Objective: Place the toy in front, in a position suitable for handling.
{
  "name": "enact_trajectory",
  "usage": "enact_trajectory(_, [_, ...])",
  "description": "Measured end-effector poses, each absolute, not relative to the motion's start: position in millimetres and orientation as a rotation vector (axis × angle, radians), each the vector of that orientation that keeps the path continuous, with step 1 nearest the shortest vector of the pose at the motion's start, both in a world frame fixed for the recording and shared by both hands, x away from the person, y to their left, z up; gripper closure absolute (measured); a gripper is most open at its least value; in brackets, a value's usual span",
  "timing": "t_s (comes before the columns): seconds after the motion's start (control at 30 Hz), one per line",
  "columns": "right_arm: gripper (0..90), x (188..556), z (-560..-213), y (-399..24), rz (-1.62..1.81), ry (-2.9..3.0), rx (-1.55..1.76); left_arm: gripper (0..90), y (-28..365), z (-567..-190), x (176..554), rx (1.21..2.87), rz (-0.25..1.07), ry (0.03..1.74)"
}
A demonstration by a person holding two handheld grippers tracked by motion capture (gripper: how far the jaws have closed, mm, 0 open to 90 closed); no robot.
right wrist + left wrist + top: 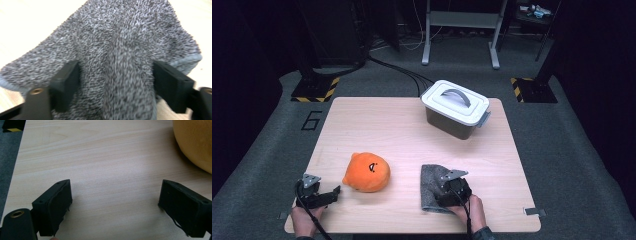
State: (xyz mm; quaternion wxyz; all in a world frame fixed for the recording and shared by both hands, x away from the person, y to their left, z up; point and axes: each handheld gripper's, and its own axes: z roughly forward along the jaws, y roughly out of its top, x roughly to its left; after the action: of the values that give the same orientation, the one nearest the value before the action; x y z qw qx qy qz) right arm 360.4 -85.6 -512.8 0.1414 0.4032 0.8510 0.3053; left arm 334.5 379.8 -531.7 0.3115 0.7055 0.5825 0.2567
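Dark floor and cable runs surround a pale wooden counter (412, 135) where a person works two handheld grippers. At the near edge, the right gripper (447, 187) sits over a grey cloth (430, 175), its fingers (66, 83) set either side of a raised fold and bunching it between them; whether they yet pinch it firmly cannot be told. The left gripper (332, 194) rests low on the counter with its fingers (53, 207) spread wide and nothing between them, just beside an orange plush (367, 171). A lidded grey bin (455, 107) stands closed at the far side, well apart from both. The step in hand appears to be grasping the cloth. Next, the fingers likely need to clamp fully on the fold before any lift, or the cloth may slip free.
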Motion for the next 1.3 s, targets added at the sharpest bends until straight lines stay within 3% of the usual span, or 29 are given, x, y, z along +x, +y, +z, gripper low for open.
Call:
enact_trajectory(0.03, [28.8,360.4,-512.8,-85.6,0.881,2.457,1.164,11.0,379.8,-531.7,334.5,1.862,0.678,1.537])
enact_trajectory(0.07, [37.8,359.8,-511.9,-87.4,0.890,2.439,1.173,10.9,379.8,-531.7,334.5,1.862,0.678,1.538])
enact_trajectory(0.17, [42.7,359.3,-511.4,-89.0,0.899,2.431,1.183,11.0,379.9,-531.5,334.5,1.862,0.677,1.539])
enact_trajectory(0.23, [52.2,359.2,-511.2,-91.4,0.915,2.418,1.174,11.0,380.0,-531.5,334.5,1.863,0.681,1.539])
enact_trajectory(0.47, [65.0,357.0,-510.8,-93.4,0.950,2.398,1.171,10.9,380.3,-532.0,334.6,1.863,0.688,1.535])
enact_trajectory(1.3, [66.1,356.6,-479.1,-127.0,1.018,2.252,1.191,11.0,380.4,-531.8,334.4,1.867,0.686,1.536])
